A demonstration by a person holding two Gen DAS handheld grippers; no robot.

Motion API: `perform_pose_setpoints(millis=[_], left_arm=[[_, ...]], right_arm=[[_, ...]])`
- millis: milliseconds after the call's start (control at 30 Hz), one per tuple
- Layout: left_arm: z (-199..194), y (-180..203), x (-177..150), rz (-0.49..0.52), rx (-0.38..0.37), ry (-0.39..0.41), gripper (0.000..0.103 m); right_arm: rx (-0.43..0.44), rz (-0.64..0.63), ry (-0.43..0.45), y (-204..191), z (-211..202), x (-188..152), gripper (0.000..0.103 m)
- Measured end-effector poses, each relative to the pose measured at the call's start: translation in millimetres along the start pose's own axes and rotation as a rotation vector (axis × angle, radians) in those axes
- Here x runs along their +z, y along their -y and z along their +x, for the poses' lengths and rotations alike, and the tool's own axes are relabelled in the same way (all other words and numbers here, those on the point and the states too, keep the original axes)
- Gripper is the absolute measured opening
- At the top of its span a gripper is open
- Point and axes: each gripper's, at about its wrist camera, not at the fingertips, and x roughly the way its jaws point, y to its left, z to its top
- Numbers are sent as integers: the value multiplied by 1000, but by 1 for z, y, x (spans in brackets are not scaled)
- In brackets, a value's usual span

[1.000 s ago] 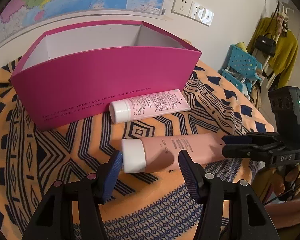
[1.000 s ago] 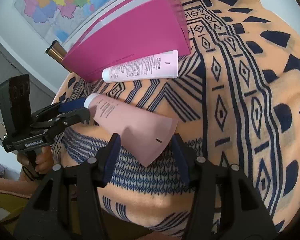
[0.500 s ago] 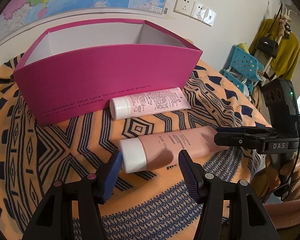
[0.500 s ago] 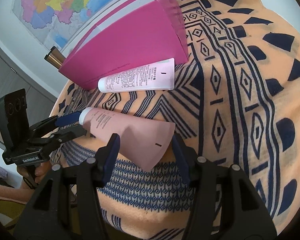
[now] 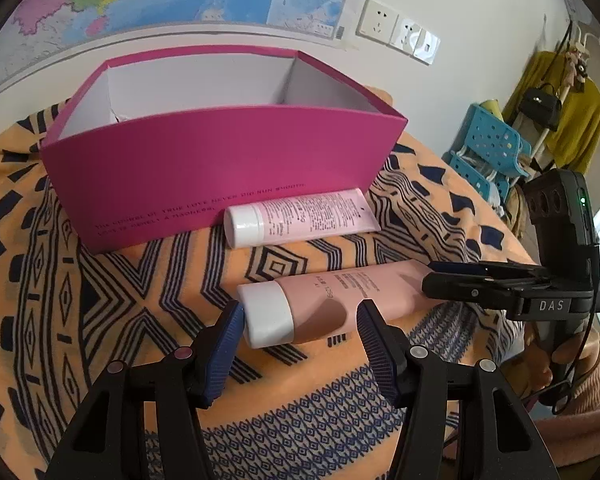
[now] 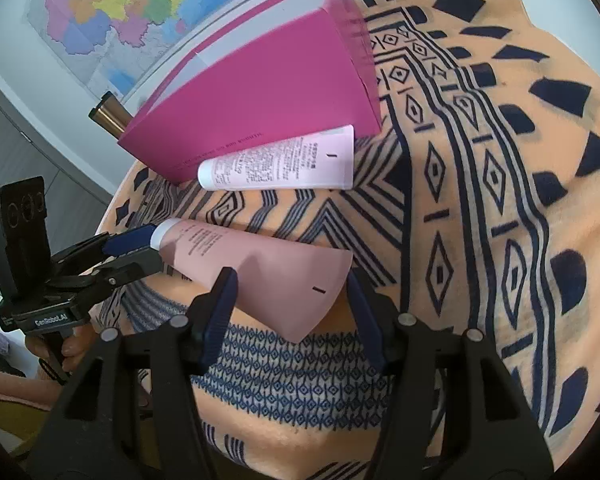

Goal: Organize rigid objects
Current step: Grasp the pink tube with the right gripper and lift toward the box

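Observation:
A salmon-pink tube (image 5: 340,292) with a white cap lies on the patterned cloth. My left gripper (image 5: 300,312) is open, its fingertips either side of the cap end, the left pad right beside the cap. My right gripper (image 6: 292,280) straddles the tube's (image 6: 260,264) flat crimped tail; its jaws are opening and the pads do not press on it. From the left wrist, the right gripper (image 5: 432,276) shows at the tail; from the right wrist, the left gripper (image 6: 148,248) shows at the cap. A pale pink tube (image 5: 312,216) (image 6: 284,160) lies against the open magenta box (image 5: 220,160) (image 6: 268,88).
An orange cloth (image 5: 100,280) with dark blue patterns covers the round table. A bronze cylinder (image 6: 108,114) pokes out behind the box. A wall with a map and sockets stands behind. Blue plastic stools (image 5: 488,140) sit beyond the table's right edge.
My right gripper's jaws stand a little wider around the tube's tail. The tubes, the box and my left gripper have kept their places.

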Motion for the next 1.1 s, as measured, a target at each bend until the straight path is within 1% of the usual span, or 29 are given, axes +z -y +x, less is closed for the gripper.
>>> perform_pose_setpoints(millis=[400,567,833,967,1100], left_arm=[[-16,1,8,-11,12,49,59],[-27,-1,18,-20,9,86,59],[-40,2,36,0,36,141,59],[-42,1,44,6,55,155,59],[-44,-1,55,10,59,171,59]], right_arm=[[-6,-64,48,-14,-11,14,59],[-3,-100,83,-23,-20,26,59],[1,-155,141,-35,-34,45,59],[-4,-187,170,-42,-39,57,59],[-2,-205,195,-45,-43,69,59]])
